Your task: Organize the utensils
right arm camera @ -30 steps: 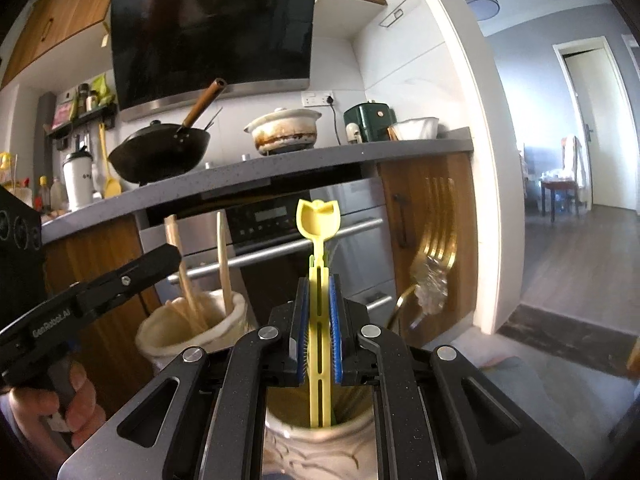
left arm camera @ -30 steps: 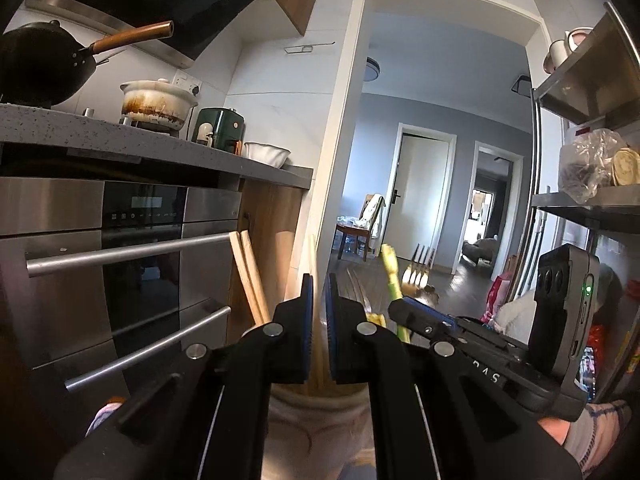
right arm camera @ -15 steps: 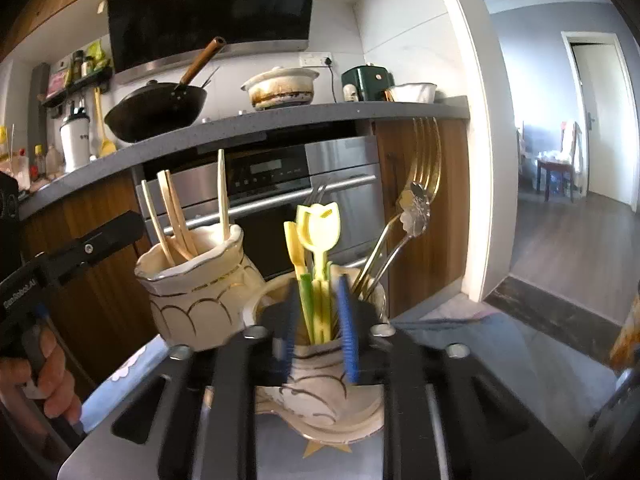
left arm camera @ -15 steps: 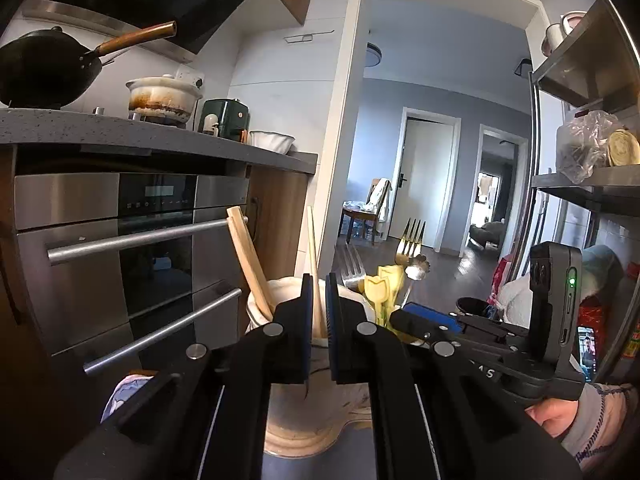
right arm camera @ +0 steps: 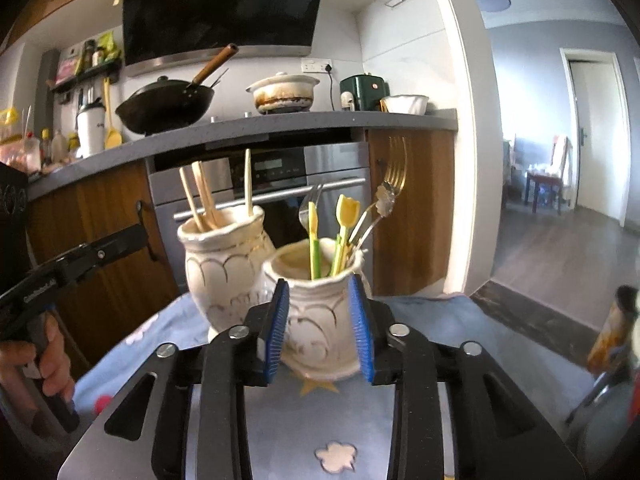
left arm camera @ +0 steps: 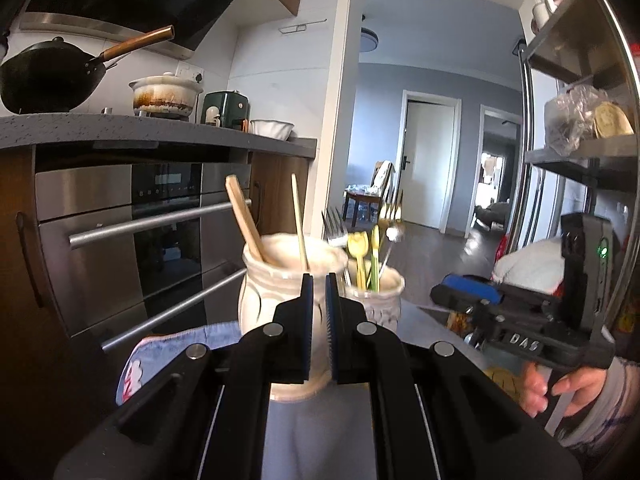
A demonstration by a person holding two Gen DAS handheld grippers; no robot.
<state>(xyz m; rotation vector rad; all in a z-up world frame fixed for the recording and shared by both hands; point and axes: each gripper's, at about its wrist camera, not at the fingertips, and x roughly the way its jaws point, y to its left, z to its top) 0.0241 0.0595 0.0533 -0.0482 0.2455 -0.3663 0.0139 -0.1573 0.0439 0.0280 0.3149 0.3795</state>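
Two cream ceramic jars stand side by side on the blue cloth (right arm camera: 460, 344) covering the worktop, and both grippers sit just in front of them. The right gripper (right arm camera: 322, 332) has its blue-padded jaws opening, and the nearer jar (right arm camera: 316, 312) shows between the pads, though nothing is pressed or gripped there. Inside that jar the yellow tulip-topped utensil (right arm camera: 347, 210) stands upright beside a green-and-yellow one (right arm camera: 313, 240), with a silver fork (right arm camera: 310, 204) and a gold fork (right arm camera: 396, 168) leaning out to the right. The left jar (right arm camera: 224, 256), touching or just behind its neighbour, holds the wooden chopsticks (right arm camera: 200, 192) and a single pale stick (right arm camera: 248, 184). Over on the left wrist view, the left gripper (left arm camera: 317, 328) is clenched with its pads almost together and nothing between them, aimed at the chopstick jar (left arm camera: 288, 280). Off to the right, a person's hand (left arm camera: 560, 390) grips the other tool's handle. Behind it all, a black wok (right arm camera: 164, 106) and a stained white pot (right arm camera: 284, 90) rest on the kitchen counter above a steel oven (right arm camera: 280, 184).
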